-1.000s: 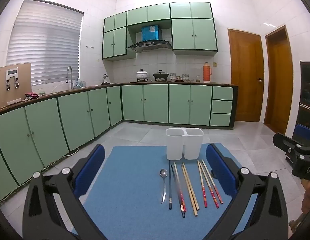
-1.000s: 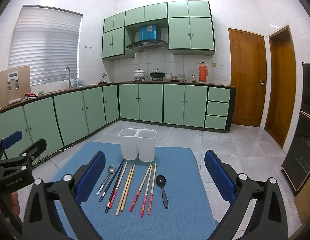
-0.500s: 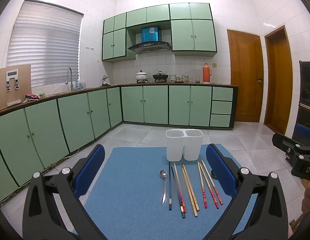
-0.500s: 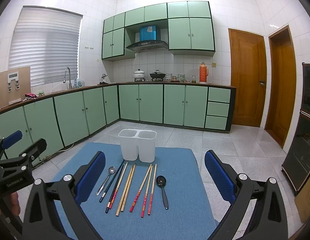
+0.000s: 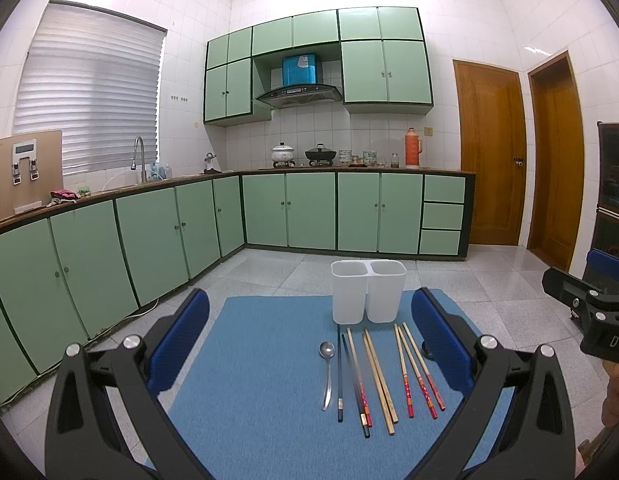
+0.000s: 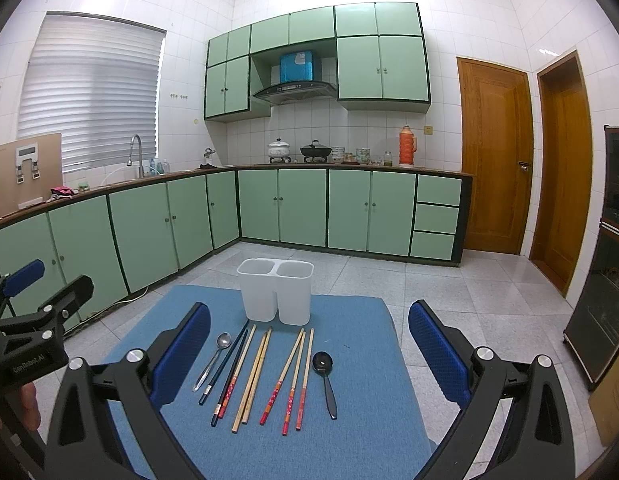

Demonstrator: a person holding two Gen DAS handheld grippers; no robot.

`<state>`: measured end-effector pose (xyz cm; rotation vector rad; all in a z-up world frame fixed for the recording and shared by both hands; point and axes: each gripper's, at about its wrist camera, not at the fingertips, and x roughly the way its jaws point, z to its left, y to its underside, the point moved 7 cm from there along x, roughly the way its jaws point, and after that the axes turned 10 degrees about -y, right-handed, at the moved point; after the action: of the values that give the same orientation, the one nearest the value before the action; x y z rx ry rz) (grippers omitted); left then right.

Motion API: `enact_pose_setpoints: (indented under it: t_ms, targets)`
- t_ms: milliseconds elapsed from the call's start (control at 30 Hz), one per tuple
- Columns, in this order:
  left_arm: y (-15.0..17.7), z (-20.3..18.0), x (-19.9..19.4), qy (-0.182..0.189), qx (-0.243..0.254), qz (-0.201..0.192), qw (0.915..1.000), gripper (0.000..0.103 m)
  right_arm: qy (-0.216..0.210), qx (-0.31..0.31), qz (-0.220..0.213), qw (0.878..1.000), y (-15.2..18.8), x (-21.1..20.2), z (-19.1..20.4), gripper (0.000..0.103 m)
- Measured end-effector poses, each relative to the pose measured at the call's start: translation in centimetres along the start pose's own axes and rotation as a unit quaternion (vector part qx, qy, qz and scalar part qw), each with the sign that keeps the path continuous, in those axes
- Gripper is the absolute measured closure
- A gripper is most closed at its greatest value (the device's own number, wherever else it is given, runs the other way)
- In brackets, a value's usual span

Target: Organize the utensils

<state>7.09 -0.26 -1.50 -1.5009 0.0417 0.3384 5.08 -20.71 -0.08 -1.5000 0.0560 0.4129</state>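
Note:
A white two-compartment holder (image 5: 367, 291) (image 6: 275, 291) stands upright and empty at the far side of a blue mat (image 5: 249, 380) (image 6: 369, 400). In front of it lie a silver spoon (image 5: 327, 372) (image 6: 213, 360), several chopsticks (image 5: 373, 380) (image 6: 265, 376) side by side, and a black spoon (image 6: 324, 376), which the left view mostly hides behind a finger. My left gripper (image 5: 309, 336) is open and empty above the mat's near side. My right gripper (image 6: 309, 348) is open and empty, hovering over the utensils.
The mat lies on a grey tiled floor (image 6: 449, 292). Green base cabinets (image 5: 149, 232) run along the left and back walls. Two wooden doors (image 6: 493, 152) are at the right, and a dark cabinet (image 6: 605, 260) stands at the far right.
Both views have shifted very slightly; the utensils and holder have not moved. Both grippers stay open.

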Motion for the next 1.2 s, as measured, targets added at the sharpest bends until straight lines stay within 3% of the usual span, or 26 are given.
enact_pose_setpoints:
  t_ms: [1200]
  targets:
    - [-0.33, -0.15, -0.44, 0.0, 0.0, -0.001, 1.0, 0.005, 0.0, 0.001, -0.001, 1.0, 0.03, 0.04, 0.02, 0.006]
